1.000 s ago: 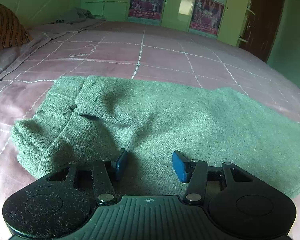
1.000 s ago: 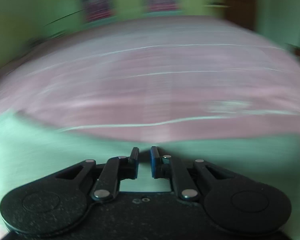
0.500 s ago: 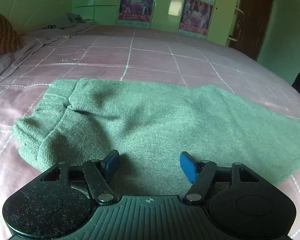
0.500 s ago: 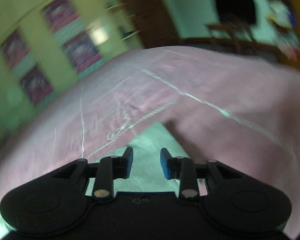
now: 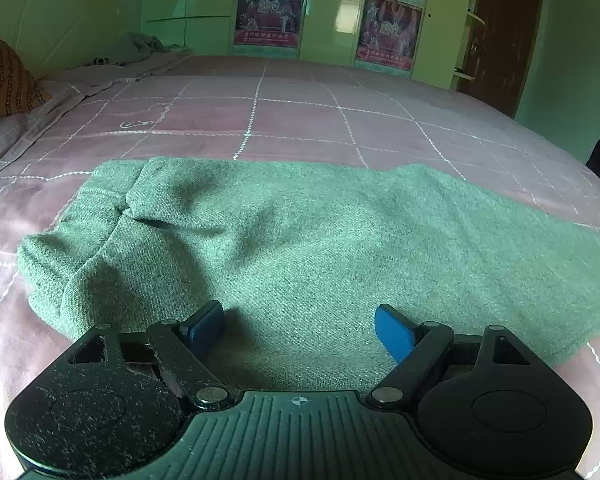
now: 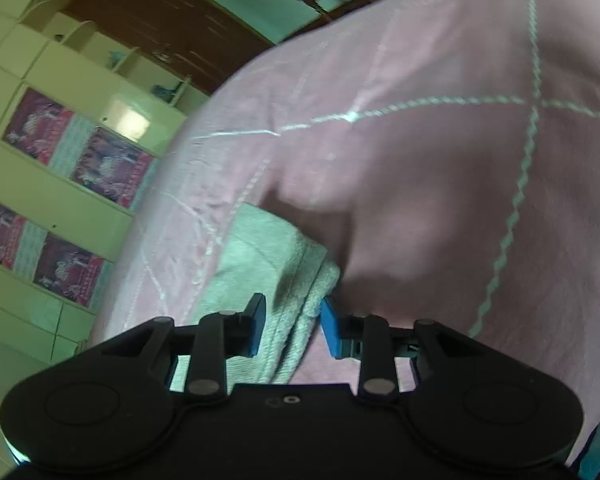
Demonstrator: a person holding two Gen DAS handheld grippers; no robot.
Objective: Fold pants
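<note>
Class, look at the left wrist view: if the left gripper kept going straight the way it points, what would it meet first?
Most likely the green pants. The left gripper, its jaws opening with nothing gripped, angles down over the cloth, which fills the line ahead. The pink bedcover lies beyond.

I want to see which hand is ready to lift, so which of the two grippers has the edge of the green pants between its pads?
The right gripper: a pants edge runs between its fingers. The left gripper hovers above flat cloth, jaws opening.

The green knitted pants (image 5: 300, 240) lie folded lengthwise across the pink bed (image 5: 300, 120). Their bunched waist end sits at the left, the legs stretching right.
</note>
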